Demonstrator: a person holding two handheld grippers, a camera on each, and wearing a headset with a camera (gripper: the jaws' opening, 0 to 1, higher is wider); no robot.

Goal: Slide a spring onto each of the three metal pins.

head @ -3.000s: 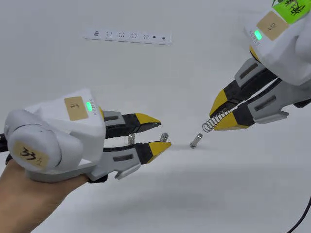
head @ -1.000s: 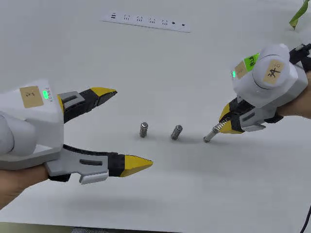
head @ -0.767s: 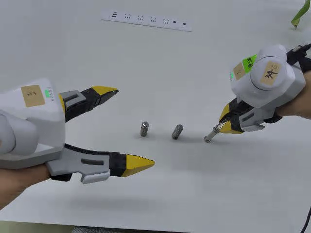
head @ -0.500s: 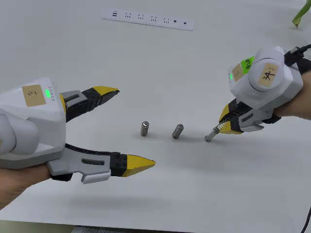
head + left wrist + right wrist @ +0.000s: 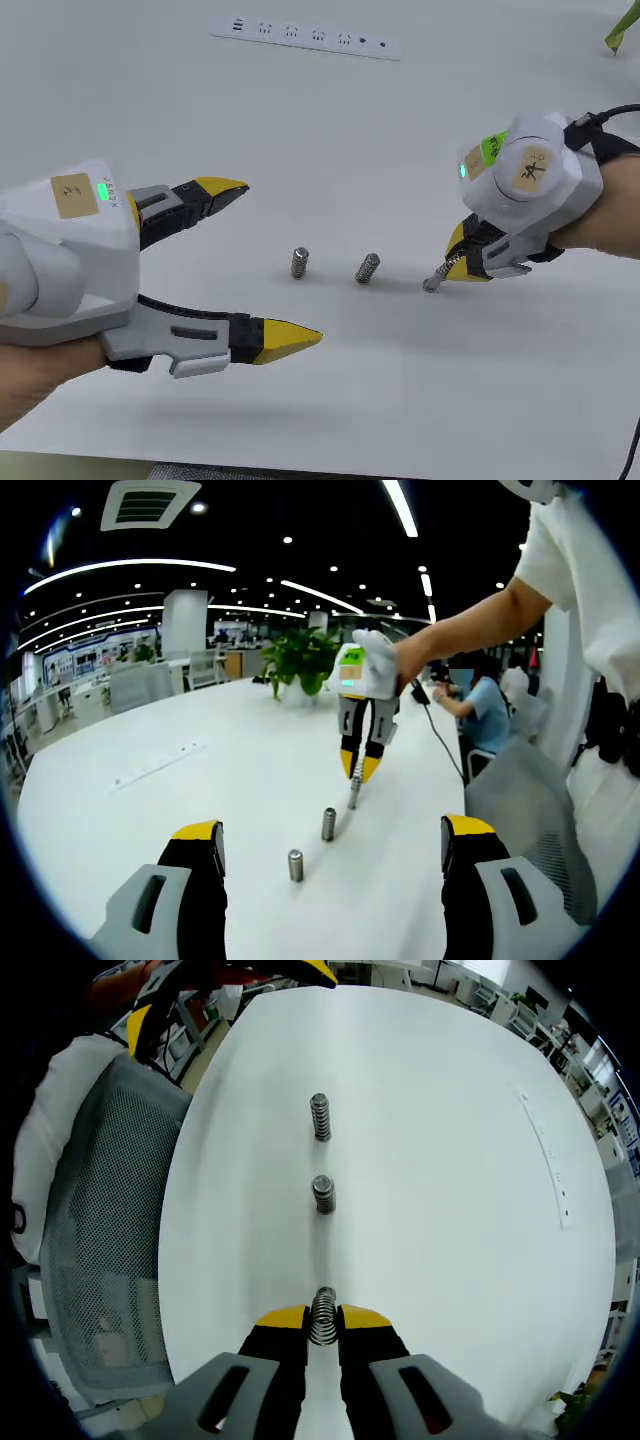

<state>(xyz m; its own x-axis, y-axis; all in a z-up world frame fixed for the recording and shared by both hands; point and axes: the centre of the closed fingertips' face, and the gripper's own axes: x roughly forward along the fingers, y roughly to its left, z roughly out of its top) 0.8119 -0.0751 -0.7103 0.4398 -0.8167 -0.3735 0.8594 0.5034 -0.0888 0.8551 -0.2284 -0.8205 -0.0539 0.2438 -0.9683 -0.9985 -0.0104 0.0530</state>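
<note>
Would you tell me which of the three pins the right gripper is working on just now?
The pin at the row's right end in the head view: the right gripper pinches the spring on it; the other two pins stand untouched.

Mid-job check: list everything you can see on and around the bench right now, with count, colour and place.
sprung pins: two, silver, upright side by side mid-table
third pin: one, silver, right of those two, tilted, at the right gripper's tips
spring: one, silver, clamped at the third pin's upper end
power strip: one, white, far side of the table
table: one, white
plant: one, green, far end of the table
mesh chair: one, grey, beside the table
seated person: one, blue top, beyond the table
left gripper: one, white with black-and-yellow jaws, open, left of the pins
right gripper: one, same colours, shut on the spring
</note>
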